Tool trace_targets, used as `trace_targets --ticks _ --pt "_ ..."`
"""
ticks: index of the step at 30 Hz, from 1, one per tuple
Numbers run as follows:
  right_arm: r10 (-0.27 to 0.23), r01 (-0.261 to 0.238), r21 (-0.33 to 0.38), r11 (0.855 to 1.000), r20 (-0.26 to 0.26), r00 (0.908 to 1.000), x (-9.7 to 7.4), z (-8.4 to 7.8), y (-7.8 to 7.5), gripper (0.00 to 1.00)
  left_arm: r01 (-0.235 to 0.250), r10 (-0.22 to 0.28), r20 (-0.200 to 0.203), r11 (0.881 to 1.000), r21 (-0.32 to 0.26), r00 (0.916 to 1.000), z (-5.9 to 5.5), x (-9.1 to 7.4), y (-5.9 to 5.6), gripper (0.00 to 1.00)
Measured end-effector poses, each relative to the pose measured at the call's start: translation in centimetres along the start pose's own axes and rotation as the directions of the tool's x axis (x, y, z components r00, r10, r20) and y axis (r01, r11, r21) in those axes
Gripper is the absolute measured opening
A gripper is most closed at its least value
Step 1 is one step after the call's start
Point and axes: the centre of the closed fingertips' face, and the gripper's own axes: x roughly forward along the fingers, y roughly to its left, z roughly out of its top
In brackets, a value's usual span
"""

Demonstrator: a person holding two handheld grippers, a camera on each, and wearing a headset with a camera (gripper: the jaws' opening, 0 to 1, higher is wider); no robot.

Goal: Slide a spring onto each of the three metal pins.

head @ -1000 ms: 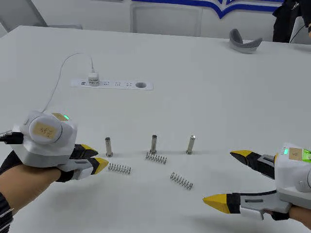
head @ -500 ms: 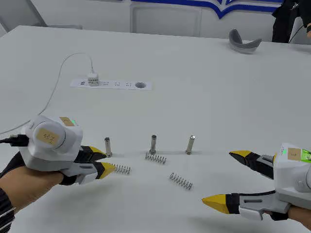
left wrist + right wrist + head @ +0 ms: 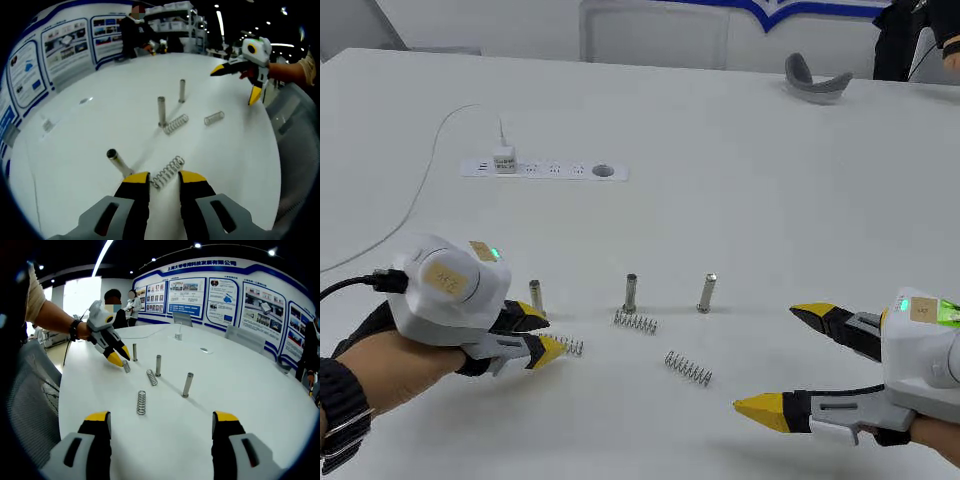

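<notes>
The left tool [image 3: 164, 176], jaws narrowly parted, straddles one end of the leftmost spring [image 3: 171, 169], which lies on the counter [image 3: 720, 200] beside the left pin [image 3: 535, 295] (upright, bare). The right tool [image 3: 786, 360] hovers wide open, well apart.

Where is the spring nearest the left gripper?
Head view, lower left: the spring lies on the table at the tips of the left gripper, just below the leftmost pin.
</notes>
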Motion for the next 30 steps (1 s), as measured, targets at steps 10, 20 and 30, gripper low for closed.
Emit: trace_targets --ticks 10,20,30 --pt "0.003 -0.003 -0.001 1.0 0.0 1.0 0.1 0.0 0.1 0.84 -0.003 0.002 -0.027 1.0 -0.013 0.9996 -0.9 -0.2 -0.5 0.19" --pt "0.009 -0.009 -0.01 1.0 0.004 1.0 0.1 0.4 0.3 0.84 -0.006 0.007 -0.029 1.0 0.019 0.9995 -1.2 -0.3 -0.9 0.15" --pt "0.027 -0.027 -0.031 0.999 0.002 0.9996 0.3 1.0 0.9 0.83 -0.011 0.012 -0.033 0.999 0.052 0.9994 -1.5 -0.4 -1.0 0.11"
